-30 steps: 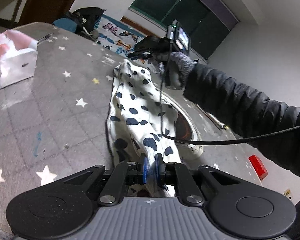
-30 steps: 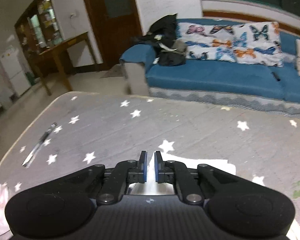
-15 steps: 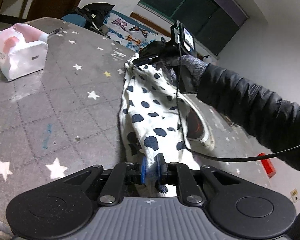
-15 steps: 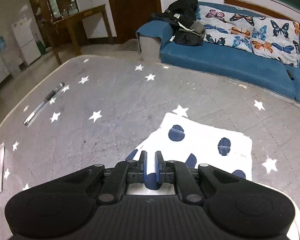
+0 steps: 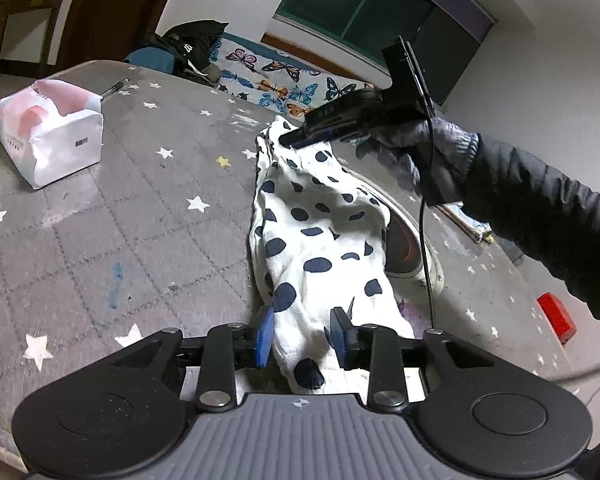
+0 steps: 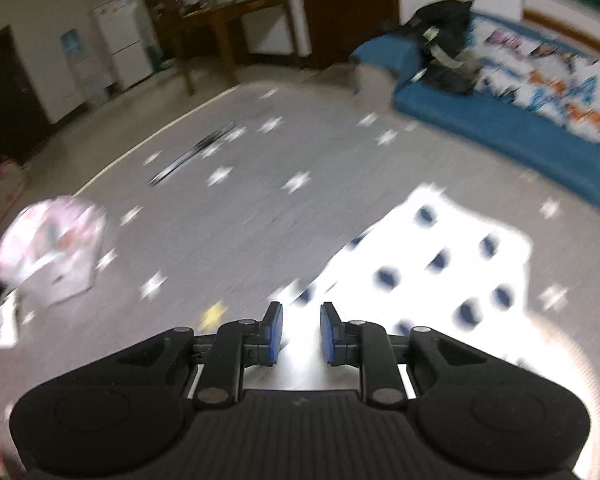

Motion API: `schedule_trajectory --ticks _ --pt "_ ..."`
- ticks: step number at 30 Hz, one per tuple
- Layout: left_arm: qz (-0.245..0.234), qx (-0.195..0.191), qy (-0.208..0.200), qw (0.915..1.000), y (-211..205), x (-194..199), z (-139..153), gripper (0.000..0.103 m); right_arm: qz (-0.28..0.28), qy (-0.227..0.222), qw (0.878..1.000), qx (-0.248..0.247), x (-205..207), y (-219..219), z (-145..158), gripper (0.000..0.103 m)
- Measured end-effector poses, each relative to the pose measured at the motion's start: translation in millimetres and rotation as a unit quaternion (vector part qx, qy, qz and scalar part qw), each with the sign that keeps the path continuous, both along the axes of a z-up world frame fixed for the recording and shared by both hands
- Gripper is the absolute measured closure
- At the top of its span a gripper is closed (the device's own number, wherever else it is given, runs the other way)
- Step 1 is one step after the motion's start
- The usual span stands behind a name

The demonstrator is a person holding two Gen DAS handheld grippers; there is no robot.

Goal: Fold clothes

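Two claws are seen releasing a white garment with dark spots, which lies in a long folded strip on the star-patterned grey desk, running from 6 toward 12 o'clock in the left wrist view. The left claw has just been opening: its blue pads now stand apart with the near end of the cloth lying loose between them, not pinched. The right claw, seen at 1 o'clock in the left view in a gloved hand, has also just been opening; its pads are parted a little over the far end of the cloth, and nothing is gripped as far as the blurred right view allows. For the step to be done well, both claws are best drawn straight back and upward so the fold is not dragged open, and the edges should be checked for alignment. A tissue pack sits at 10 o'clock, well apart; a pen lies at 11 o'clock. A round dish-like object is partly covered by the garment at 3 o'clock and may keep it from lying flat.
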State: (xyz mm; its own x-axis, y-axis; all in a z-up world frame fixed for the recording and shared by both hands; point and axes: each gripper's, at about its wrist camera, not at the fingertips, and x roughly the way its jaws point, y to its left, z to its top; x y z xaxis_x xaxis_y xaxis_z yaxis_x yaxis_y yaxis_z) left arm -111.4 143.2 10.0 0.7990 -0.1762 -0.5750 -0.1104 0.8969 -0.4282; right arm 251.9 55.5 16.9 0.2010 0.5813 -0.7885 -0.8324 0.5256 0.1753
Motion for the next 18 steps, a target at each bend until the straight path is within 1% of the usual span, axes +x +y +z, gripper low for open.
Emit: schedule_trajectory --ticks 3,7,10,12,13,15,18 --pt "0.001 0.009 0.007 0.9999 -3 1 -1 0.071 0.017 0.031 0.999 -0.006 -20 -1 -12 0.082" --pt "0.004 0.016 0.019 0.9997 -3 1 -4 0.071 0.012 0.035 0.999 -0.024 -35 -2 -21 0.082" --pt "0.007 0.029 0.032 0.999 -6 3 -6 0.071 0.004 0.024 0.999 -0.025 -39 -2 -22 0.084" --pt "0.01 0.036 0.036 0.9986 -7 2 -7 0.071 -0.001 0.022 1.0 -0.018 -40 -3 -22 0.097" --pt "0.01 0.038 0.038 0.9985 -8 2 -6 0.071 -0.004 0.021 1.0 -0.015 -41 -3 -21 0.1" --pt "0.01 0.045 0.041 0.9981 -10 1 -6 0.071 -0.009 0.017 1.0 -0.008 -42 -3 -19 0.102" --pt "0.009 0.055 0.044 0.9975 -13 0 -6 0.071 -0.015 0.014 1.0 0.008 -43 -4 -15 0.103"
